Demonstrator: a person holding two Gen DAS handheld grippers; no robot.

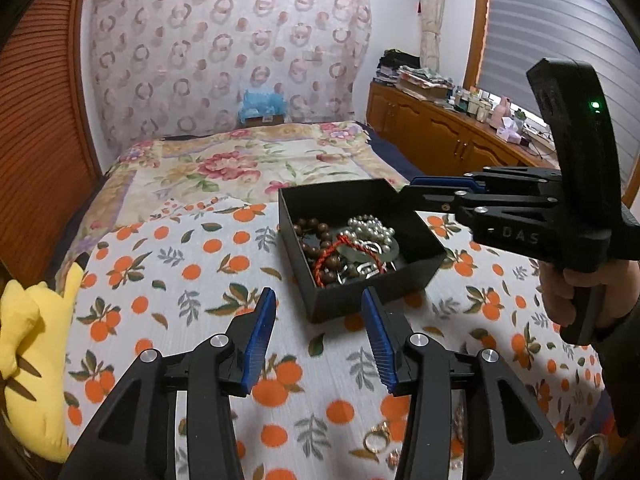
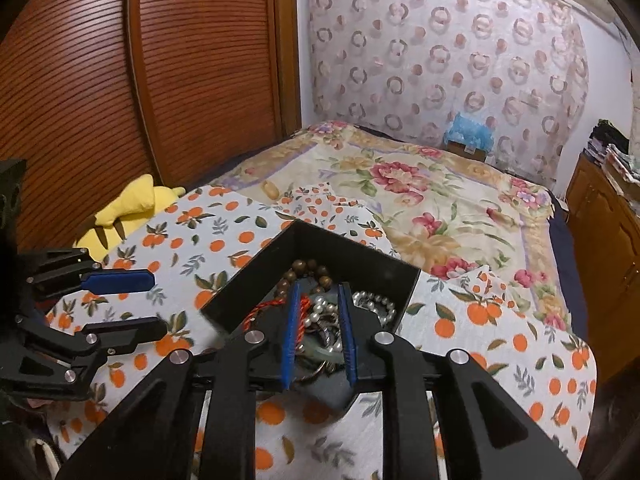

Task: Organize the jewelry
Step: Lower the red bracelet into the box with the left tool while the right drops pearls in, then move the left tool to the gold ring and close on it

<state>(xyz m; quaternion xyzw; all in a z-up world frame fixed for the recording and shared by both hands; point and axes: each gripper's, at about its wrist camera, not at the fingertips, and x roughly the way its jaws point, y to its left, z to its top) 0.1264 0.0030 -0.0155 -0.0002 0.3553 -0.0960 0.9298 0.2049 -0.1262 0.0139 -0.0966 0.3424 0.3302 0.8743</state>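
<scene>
A black open box (image 1: 372, 285) sits on the orange-print cloth (image 1: 180, 264). It holds brown wooden beads (image 1: 316, 236), a pearl strand (image 1: 370, 227), a red cord (image 1: 330, 258) and other pieces. My left gripper (image 1: 319, 300) stands open just short of the box's near corner, with nothing between its blue pads. My right gripper (image 1: 408, 189) reaches over the box's far right corner. In the right wrist view my right gripper (image 2: 320, 292) hangs over the box (image 2: 248, 280) with a narrow gap between its pads, the pearls (image 2: 320, 306) lying below it. A gold ring (image 1: 378, 434) lies on the cloth beneath my left gripper.
A yellow plush toy (image 1: 36, 360) lies at the cloth's left edge beside the louvred wardrobe door (image 2: 120, 80). The flowered bedspread (image 1: 248, 164) stretches behind the box. A wooden cabinet (image 1: 440, 132) loaded with clutter runs along the right. A person's hand (image 1: 572, 292) holds the right gripper's handle.
</scene>
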